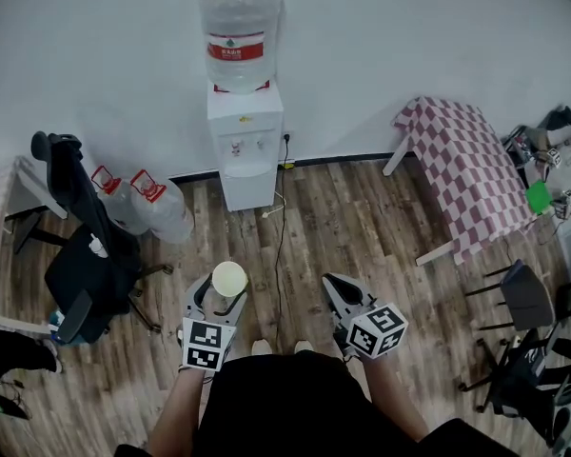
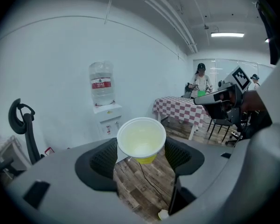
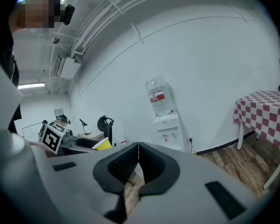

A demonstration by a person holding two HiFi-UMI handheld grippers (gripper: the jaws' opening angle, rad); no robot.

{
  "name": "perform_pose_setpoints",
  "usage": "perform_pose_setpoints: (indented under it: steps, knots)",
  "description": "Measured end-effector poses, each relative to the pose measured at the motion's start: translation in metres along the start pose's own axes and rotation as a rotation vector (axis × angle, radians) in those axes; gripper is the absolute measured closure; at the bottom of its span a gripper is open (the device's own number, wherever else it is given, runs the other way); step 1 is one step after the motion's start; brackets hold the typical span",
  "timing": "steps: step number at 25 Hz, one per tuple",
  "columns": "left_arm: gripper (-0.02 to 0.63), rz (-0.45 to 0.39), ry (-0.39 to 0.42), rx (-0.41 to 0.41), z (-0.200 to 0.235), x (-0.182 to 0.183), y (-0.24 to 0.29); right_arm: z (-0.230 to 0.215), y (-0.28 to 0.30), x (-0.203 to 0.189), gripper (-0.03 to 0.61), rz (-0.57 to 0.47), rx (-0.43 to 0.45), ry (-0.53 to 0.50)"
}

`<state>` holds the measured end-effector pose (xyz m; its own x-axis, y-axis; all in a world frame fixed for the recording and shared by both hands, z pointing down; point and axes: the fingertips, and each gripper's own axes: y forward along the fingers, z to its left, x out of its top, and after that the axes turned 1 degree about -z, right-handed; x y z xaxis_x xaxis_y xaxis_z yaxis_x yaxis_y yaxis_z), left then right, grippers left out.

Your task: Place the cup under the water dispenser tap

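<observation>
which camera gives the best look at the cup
The left gripper view: the cup fills the middle, held in the left claw, its pale inside and yellow wall plain. The head view shows only its small round mouth from above. The right gripper view catches a yellow edge at left.

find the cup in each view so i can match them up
Head view: cup low, just left of centre.
Left gripper view: dead centre, gripped by the left gripper.
Right gripper view: small, yellow, left of centre.
Shared landmark: water dispenser against the white wall, in all three.
</observation>
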<state>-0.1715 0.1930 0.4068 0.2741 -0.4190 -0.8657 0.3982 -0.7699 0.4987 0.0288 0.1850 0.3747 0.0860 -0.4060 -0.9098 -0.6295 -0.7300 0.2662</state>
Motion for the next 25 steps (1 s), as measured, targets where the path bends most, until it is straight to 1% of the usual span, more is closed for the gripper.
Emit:
perform_pose_setpoints:
  steps: [7,14,20,25]
  knots:
    - [0.287,0.016,-0.002,-0.028,0.008,-0.017,-0.006,0.014,0.003,-0.016,0.557,0.029,-0.025,0.009]
    - [0.287,0.029,-0.029,-0.029,0.018,-0.029,-0.007,0.018,0.011,-0.012,0.557,0.04,-0.024,-0.005]
    - [0.287,0.047,-0.03,-0.045,0.016,-0.027,0.012,0.003,0.022,-0.011,0.557,0.043,-0.035,0.009]
    - [0.287,0.067,-0.023,-0.043,0.012,-0.018,0.037,-0.024,0.031,-0.009,0.557,0.046,-0.034,0.035]
